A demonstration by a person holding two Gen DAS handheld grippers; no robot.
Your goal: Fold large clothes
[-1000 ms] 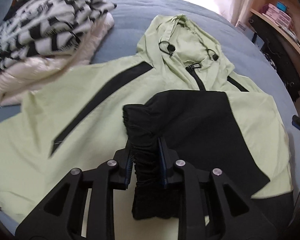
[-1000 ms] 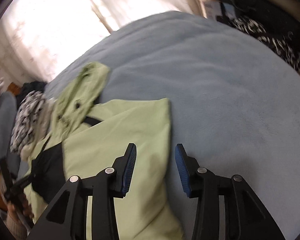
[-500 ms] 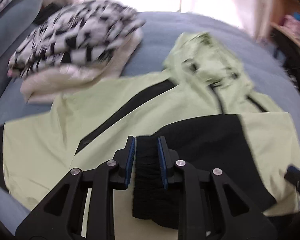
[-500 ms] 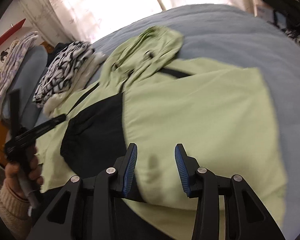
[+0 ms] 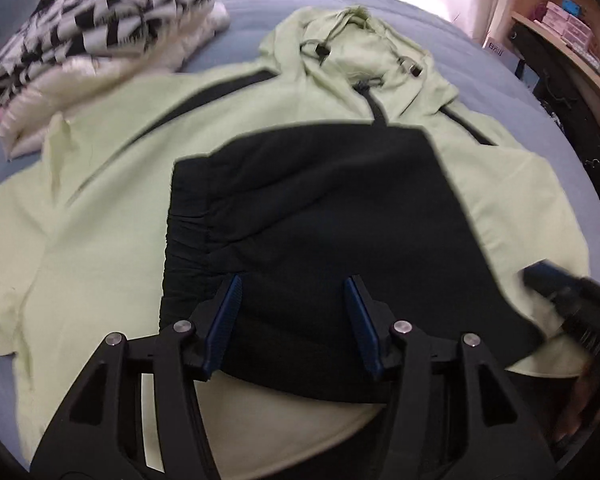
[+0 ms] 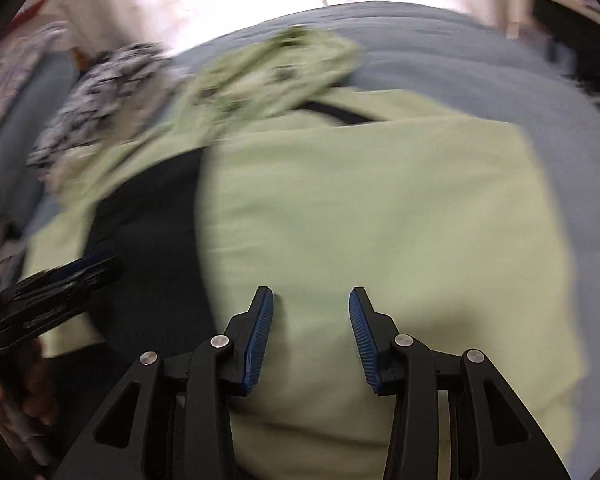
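You have the pale green hooded jacket point(image 5: 112, 184) spread front-up across the blue bed point(image 5: 452, 44), hood point(image 5: 352, 48) toward the window, with a stack of already folded clothes point(image 5: 88, 36) lying beside its far left shoulder. Judging from how it lies, the fold is about a third done: the black-ended sleeve point(image 5: 320, 216) is laid across the chest with its gathered cuff point(image 5: 188, 216) near the middle, and the side under your right gripper looks turned in to a straight edge, while the other half of the body lies flat and wide and the hood is not yet brought down. You probably have that left side, the hood and the final halving still to do. Your left gripper point(image 5: 292, 320) hovers over the black sleeve with its jaws spread and nothing pinched; a second ago those pads were clamped on the cuff, so you have just let it go as the jaws opened, and the cuff now rests on the jacket. Your right gripper point(image 6: 310, 320) sits low over the green panel point(image 6: 372, 216) with its jaws apart and cloth beneath them, not gripped; a second ago it looked mostly at bare bed past the jacket's edge, and now the green fills its view.
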